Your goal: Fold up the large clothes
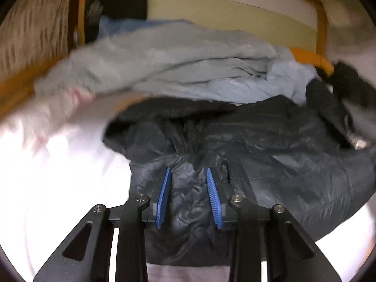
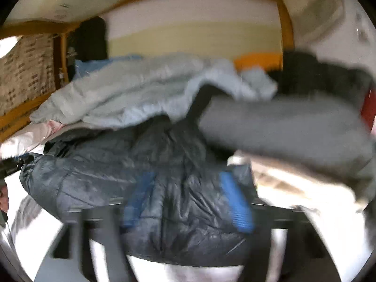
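A dark quilted puffer jacket (image 1: 270, 145) lies bunched on a white sheet (image 1: 47, 176). My left gripper (image 1: 188, 170) is low over its near end. A ridge of the jacket fills the gap between the blue pads (image 1: 164, 192), and they press on it. In the right wrist view the same jacket (image 2: 98, 171) bulges up between the blue pads (image 2: 237, 204) of my right gripper (image 2: 185, 176). Those pads are smeared by blur, so whether they squeeze the cloth is unclear. A dark tool at the left edge, likely my left gripper (image 2: 14, 164), sits at the jacket's far end.
A pale grey-blue garment (image 1: 164, 58) (image 2: 131, 94) is heaped behind the jacket. A grey cloth (image 2: 282, 127) lies to the right, with black clothing (image 2: 317, 75) (image 1: 347, 87) beyond it. An orange wooden frame (image 1: 322, 23) and a wall close off the back. A pink cloth (image 1: 77, 94) shows at the left.
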`<state>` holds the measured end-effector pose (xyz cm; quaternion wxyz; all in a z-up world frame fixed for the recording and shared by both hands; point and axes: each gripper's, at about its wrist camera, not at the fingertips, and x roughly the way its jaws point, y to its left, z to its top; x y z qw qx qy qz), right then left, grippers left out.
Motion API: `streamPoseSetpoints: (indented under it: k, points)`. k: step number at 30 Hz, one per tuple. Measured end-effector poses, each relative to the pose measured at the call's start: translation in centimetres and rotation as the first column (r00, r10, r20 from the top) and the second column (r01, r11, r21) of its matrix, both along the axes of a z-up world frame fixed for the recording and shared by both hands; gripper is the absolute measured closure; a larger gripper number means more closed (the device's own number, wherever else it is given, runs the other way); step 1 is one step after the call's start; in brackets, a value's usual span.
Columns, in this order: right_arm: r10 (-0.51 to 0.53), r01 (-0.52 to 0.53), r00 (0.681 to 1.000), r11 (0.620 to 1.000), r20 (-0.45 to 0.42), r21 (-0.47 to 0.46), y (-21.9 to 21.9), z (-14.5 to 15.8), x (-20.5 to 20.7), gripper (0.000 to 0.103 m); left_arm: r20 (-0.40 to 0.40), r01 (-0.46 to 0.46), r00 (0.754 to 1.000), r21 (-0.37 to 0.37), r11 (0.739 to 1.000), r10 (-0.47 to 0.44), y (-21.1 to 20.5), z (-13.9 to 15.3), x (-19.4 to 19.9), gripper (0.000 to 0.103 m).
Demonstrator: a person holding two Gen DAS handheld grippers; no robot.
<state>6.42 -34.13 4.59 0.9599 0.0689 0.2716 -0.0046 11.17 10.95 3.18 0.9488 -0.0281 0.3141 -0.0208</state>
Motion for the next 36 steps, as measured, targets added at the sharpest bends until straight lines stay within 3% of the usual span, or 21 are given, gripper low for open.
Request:
streamPoseSetpoints:
  k: [2, 4, 5, 8, 12, 14, 16, 18, 20, 22, 24, 26, 27, 29, 31, 35, 36]
  points:
    - [-0.024, 0.026, 0.999, 0.998, -0.029, 0.061, -1.6, -1.4, 1.2, 0.071, -0.014, -0.011, 1.000, 0.020, 1.000, 0.011, 0.5, -0.9, 0.7, 0.072]
    - [-0.030, 0.036, 0.998, 0.995, -0.063, 0.095, -2.4, -2.2, 2.4, 0.071, -0.035, -0.036, 0.999, 0.090, 0.995, 0.039, 1.0, -2.5, 1.7, 0.073]
    - [-0.029, 0.037, 0.996, 0.995, -0.080, 0.093, -2.5, -2.5, 3.0, 0.071, -0.062, -0.053, 0.996, 0.088, 0.995, 0.059, 1.4, -3.3, 2.0, 0.073]
    - [-0.010, 0.025, 0.987, 0.995, -0.159, 0.094, -2.4, -4.1, 4.5, 0.071, -0.123, -0.077, 0.990, -0.027, 0.997, 0.073, 3.5, -4.7, 2.5, 0.073]
    - [-0.006, 0.042, 0.980, 0.983, -0.197, 0.179, -2.8, -6.4, 5.7, 0.071, -0.160, -0.099, 0.983, -0.018, 0.995, 0.095, 3.6, -5.3, 2.5, 0.068]
    - [0.000, 0.033, 0.980, 0.986, -0.200, 0.164, -2.5, -6.6, 6.0, 0.071, -0.163, -0.101, 0.982, -0.003, 0.995, 0.099, 3.4, -5.4, 2.2, 0.068]
    - [-0.007, 0.035, 0.981, 0.989, -0.196, 0.140, -2.3, -6.4, 5.9, 0.071, -0.124, -0.100, 0.987, -0.003, 0.995, 0.098, 3.4, -4.9, 1.3, 0.069]
    - [-0.041, 0.057, 0.986, 0.993, -0.159, 0.099, -1.8, -5.5, 5.0, 0.071, -0.012, -0.062, 0.998, -0.063, 0.996, 0.061, 4.0, -3.4, -0.3, 0.070]
    - [-0.038, 0.047, 0.993, 0.996, -0.110, 0.078, -1.7, -4.0, 3.4, 0.071, 0.082, -0.046, 0.995, -0.077, 0.996, 0.052, 4.6, -1.4, -1.9, 0.068]
    - [-0.010, 0.014, 0.998, 0.998, -0.060, 0.069, -0.9, -2.7, 2.0, 0.062, 0.133, -0.024, 0.991, -0.069, 0.997, 0.033, 4.6, 0.4, -3.2, 0.062]
    - [-0.005, 0.006, 1.000, 0.998, -0.004, 0.062, -0.1, -1.5, 0.6, 0.039, 0.156, 0.009, 0.988, -0.070, 0.998, 0.002, 4.3, 1.4, -4.3, 0.055]
    - [0.002, -0.004, 1.000, 0.999, 0.022, 0.052, 0.7, -0.7, 0.0, 0.038, 0.154, 0.051, 0.987, -0.060, 0.997, -0.041, 3.3, 1.6, -5.0, 0.050]
    - [0.010, -0.012, 0.999, 0.999, 0.032, 0.044, 1.3, -0.2, -0.4, 0.033, 0.150, 0.069, 0.987, -0.053, 0.996, -0.060, 2.6, 1.5, -5.2, 0.047]
    - [0.036, -0.038, 0.998, 0.998, 0.052, 0.042, 2.0, 0.2, -0.8, 0.025, 0.145, 0.109, 0.984, -0.032, 0.993, -0.104, 1.4, 1.2, -5.5, 0.036]
    - [0.053, -0.056, 0.996, 0.998, 0.066, 0.034, 2.7, 0.3, -1.3, 0.023, 0.144, 0.122, 0.982, 0.009, 0.992, -0.122, -0.1, 0.8, -5.4, 0.010]
    - [0.038, -0.041, 0.997, 0.998, 0.066, 0.040, 4.1, -0.3, -0.9, 0.019, 0.148, 0.218, 0.965, 0.015, 0.976, -0.218, -3.7, 1.2, -3.9, 0.008]
    - [0.038, -0.041, 0.998, 0.998, 0.058, 0.050, 4.9, -0.2, 0.1, 0.019, 0.133, 0.241, 0.961, 0.029, 0.970, -0.243, -5.1, 1.6, -3.1, 0.013]
